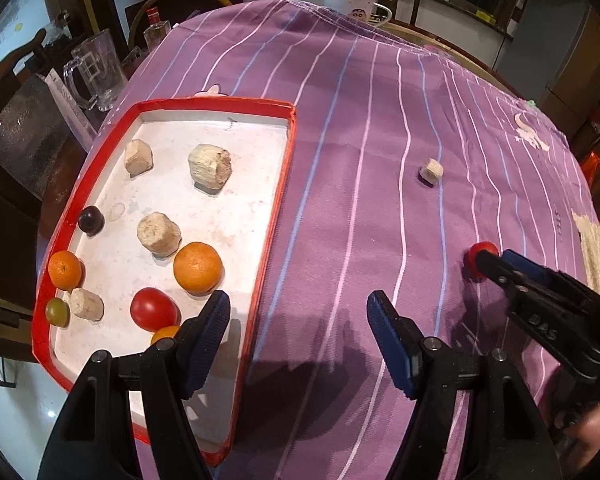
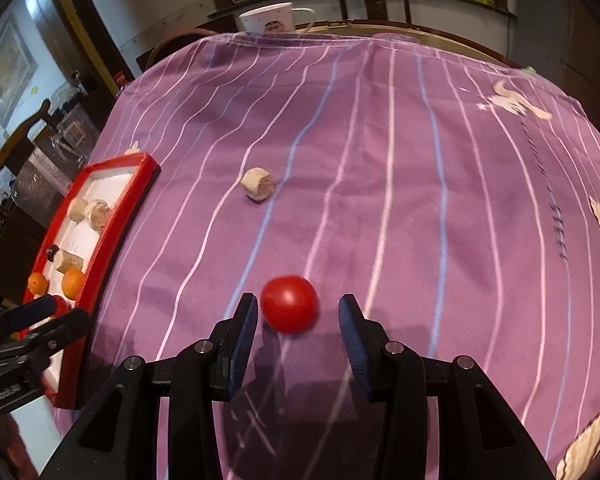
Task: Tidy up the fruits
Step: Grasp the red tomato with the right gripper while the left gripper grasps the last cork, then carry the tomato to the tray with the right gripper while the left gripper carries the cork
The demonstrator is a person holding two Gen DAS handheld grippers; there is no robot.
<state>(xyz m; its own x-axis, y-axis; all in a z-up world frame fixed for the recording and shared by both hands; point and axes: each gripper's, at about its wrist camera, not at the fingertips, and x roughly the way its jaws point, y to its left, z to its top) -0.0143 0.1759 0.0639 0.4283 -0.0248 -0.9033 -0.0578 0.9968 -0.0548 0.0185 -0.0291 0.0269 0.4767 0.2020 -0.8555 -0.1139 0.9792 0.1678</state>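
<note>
A: Tray [image 1: 278, 184], red-rimmed, sits left on the cloth; oranges, a tomato, grapes and pale chunks already inside. Left gripper [image 1: 298, 320] hangs over its near right edge, jaws wide, nothing between them.

B: Right gripper [image 2: 296, 312]?

A: Jaws wide, straddling the red tomato [image 2: 289, 304], apparently not touching it. Risk, my judgement: round fruit on loose cloth. An off-centre closure could squirt it away to the right.

B: Surface, room?

A: Purple striped tablecloth [image 2: 380, 140]; one pale chunk [image 2: 258, 184] farther out. Glass mug [image 1: 94, 70] far left, white cup [image 1: 350, 0] at far edge, dim room.
</note>
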